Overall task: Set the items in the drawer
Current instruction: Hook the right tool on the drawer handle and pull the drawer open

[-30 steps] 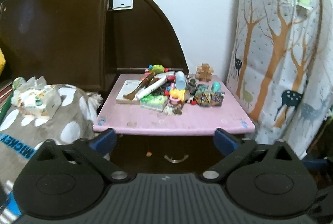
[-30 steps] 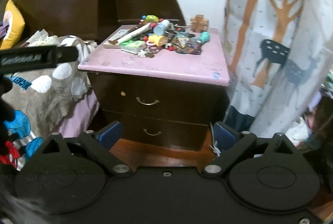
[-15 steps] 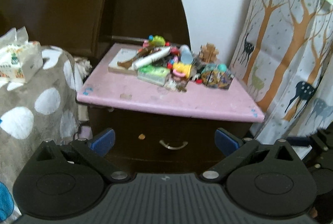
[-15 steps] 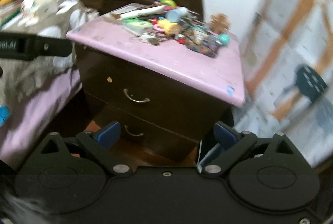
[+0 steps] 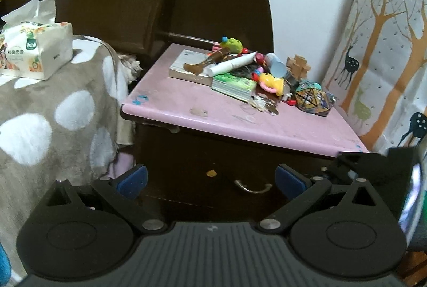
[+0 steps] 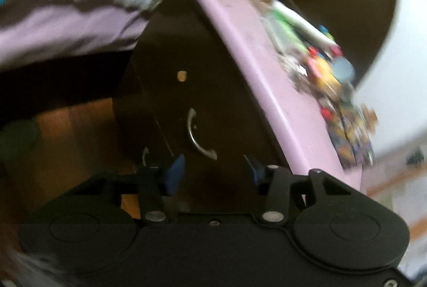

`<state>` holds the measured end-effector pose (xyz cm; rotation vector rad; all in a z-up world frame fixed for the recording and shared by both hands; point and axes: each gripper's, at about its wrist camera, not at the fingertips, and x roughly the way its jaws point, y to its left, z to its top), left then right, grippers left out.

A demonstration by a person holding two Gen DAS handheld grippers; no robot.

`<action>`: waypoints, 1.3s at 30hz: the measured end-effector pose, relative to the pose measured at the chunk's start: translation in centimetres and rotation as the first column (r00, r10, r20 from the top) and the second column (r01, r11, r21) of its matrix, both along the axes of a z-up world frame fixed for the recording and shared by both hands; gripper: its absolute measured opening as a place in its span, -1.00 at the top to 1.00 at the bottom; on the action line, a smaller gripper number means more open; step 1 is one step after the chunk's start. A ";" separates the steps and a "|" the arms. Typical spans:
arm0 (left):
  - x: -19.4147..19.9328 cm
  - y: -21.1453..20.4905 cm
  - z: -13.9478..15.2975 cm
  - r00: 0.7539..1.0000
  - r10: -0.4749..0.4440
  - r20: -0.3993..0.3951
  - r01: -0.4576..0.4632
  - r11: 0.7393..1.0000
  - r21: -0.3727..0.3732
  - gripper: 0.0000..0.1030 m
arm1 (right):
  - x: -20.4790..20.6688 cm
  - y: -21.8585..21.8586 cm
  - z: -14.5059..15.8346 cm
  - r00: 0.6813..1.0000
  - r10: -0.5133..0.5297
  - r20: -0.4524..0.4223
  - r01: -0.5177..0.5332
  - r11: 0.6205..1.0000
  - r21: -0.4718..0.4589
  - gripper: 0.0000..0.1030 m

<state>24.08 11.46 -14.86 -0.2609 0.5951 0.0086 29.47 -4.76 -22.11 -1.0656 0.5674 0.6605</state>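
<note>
The right claw (image 6: 213, 170) is open and holds nothing. It is rolled onto its side, right in front of the top drawer's handle (image 6: 198, 134). The left claw (image 5: 209, 179) is open and empty too. The drawer (image 5: 226, 166) is shut, and the toys (image 5: 269, 76) sit on the pink top (image 5: 240, 124). Nothing is put away yet. A second ago the right claw was level and farther back.

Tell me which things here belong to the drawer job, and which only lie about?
Job: top drawer handle, white tube, yellow toy, patterned ball, green booklet, right gripper.
Lying about: tissue pack, spotted blanket, curtain.
</note>
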 end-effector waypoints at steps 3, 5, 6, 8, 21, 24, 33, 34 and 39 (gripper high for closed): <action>0.1 1.0 0.1 1.000 0.010 -0.006 -0.011 0.999 -0.049 -0.99 | 1.1 1.2 -1.7 0.999 0.052 -0.007 -0.052 0.997 -0.054 0.08; 0.1 1.5 0.2 1.000 0.010 -0.003 -0.010 0.997 -0.074 -0.99 | 1.8 1.8 -2.7 0.997 0.075 -0.014 -0.076 0.993 -0.090 0.08; 0.1 1.7 0.3 1.000 0.005 -0.001 -0.005 0.997 -0.080 -0.99 | 2.1 2.0 -3.2 0.996 0.084 -0.021 -0.086 0.991 -0.102 0.09; 0.1 1.7 0.6 1.000 -0.001 0.007 0.002 0.997 -0.077 -0.99 | 2.7 2.3 -4.0 0.995 0.098 -0.032 -0.101 0.987 -0.125 0.10; 0.1 1.7 1.3 1.000 -0.003 0.023 0.004 0.999 -0.049 -0.99 | 4.3 3.6 -6.7 0.989 0.122 -0.080 -0.138 0.964 -0.227 0.81; 0.1 1.7 1.4 1.000 -0.001 0.026 0.002 0.999 -0.045 -0.99 | 4.4 3.7 -7.1 0.988 0.131 -0.086 -0.149 0.958 -0.244 0.78; 0.0 2.1 1.0 0.999 -0.012 0.039 0.014 0.999 -0.042 -0.76 | 1.4 3.8 -7.7 0.976 0.198 -0.087 -0.215 0.926 -0.309 0.72; 0.0 2.1 1.0 0.999 -0.014 0.040 0.016 0.999 -0.042 -0.76 | 0.9 3.7 -7.5 0.976 0.200 -0.091 -0.218 0.927 -0.305 0.72; 0.0 1.9 1.2 0.999 -0.019 0.043 0.020 0.999 -0.038 -0.76 | -1.7 3.2 -7.2 0.971 0.220 -0.091 -0.237 0.924 -0.302 0.72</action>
